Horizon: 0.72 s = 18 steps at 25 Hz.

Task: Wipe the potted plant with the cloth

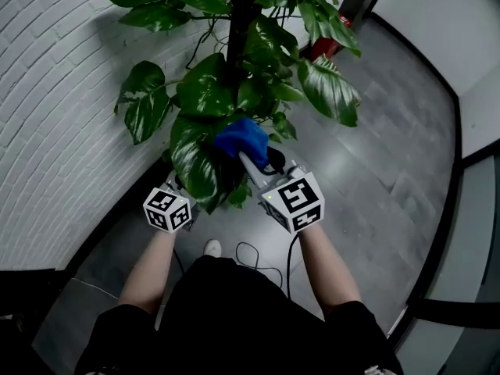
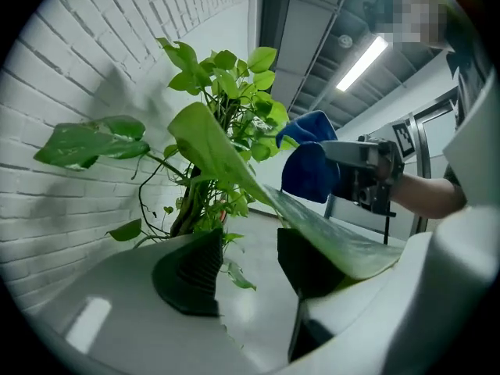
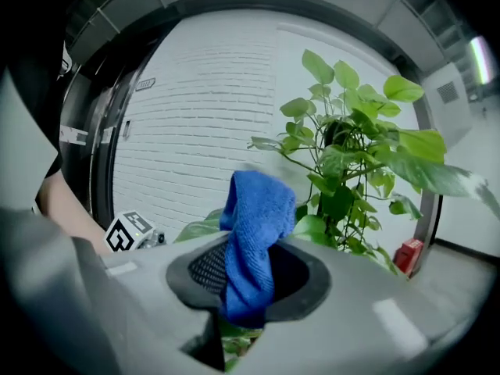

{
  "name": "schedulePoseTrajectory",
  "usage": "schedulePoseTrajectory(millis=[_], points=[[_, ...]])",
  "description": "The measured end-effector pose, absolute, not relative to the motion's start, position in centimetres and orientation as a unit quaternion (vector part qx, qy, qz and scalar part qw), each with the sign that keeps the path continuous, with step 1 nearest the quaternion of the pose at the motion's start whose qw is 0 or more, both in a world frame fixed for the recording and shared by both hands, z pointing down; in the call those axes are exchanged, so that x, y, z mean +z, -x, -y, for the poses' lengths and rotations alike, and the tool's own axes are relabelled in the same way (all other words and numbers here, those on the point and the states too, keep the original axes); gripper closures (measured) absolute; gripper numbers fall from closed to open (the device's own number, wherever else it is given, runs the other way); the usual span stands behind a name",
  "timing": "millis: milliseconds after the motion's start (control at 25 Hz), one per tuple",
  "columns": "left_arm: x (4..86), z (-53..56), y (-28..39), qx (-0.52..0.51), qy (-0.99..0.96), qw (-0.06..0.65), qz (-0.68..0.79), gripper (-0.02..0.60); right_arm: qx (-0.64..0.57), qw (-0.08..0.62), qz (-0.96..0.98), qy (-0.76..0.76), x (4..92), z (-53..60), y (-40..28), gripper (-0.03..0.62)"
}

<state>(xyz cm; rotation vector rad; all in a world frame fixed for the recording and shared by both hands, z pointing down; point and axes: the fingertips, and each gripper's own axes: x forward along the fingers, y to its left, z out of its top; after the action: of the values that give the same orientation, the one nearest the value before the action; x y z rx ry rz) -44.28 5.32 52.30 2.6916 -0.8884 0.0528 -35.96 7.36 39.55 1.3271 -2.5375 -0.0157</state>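
The potted plant (image 1: pixel 242 69) stands by the wall with broad green leaves. My right gripper (image 1: pixel 248 161) is shut on a blue cloth (image 1: pixel 241 137), which it holds up against the foliage just right of a large leaf (image 1: pixel 191 158). In the right gripper view the cloth (image 3: pixel 254 225) hangs bunched between the jaws of the right gripper (image 3: pixel 246 276). My left gripper (image 2: pixel 246 268) is open; the large leaf (image 2: pixel 312 221) lies across the top of its right finger, and nothing is in the gap. In the head view that leaf hides its fingertips, only its marker cube (image 1: pixel 166 208) shows.
A white brick wall (image 1: pixel 55 92) curves close on the left. A red object (image 1: pixel 324 47) stands on the grey floor behind the plant. A cable (image 1: pixel 250 256) and a shoe (image 1: pixel 212 248) lie near my feet.
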Motion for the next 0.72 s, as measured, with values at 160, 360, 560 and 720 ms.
schedulePoseTrajectory(millis=[160, 360, 560, 720], points=[[51.6, -4.7, 44.0, 0.008, -0.946, 0.153, 0.287, 0.353, -0.036, 0.169, 0.872, -0.458, 39.7, -4.9, 37.2, 0.494], [51.5, -6.1, 43.9, 0.010, -0.959, 0.151, 0.239, 0.353, -0.069, 0.189, 0.862, -0.465, 39.2, -2.1, 38.7, 0.494], [51.9, -6.7, 44.1, 0.014, -0.966, 0.149, 0.212, 0.353, -0.068, 0.216, 0.849, -0.477, 40.8, 0.6, 40.4, 0.494], [51.9, -5.9, 44.7, 0.011, -0.966, 0.148, 0.212, 0.353, -0.060, 0.226, 0.852, -0.468, 42.8, 1.6, 41.8, 0.494]])
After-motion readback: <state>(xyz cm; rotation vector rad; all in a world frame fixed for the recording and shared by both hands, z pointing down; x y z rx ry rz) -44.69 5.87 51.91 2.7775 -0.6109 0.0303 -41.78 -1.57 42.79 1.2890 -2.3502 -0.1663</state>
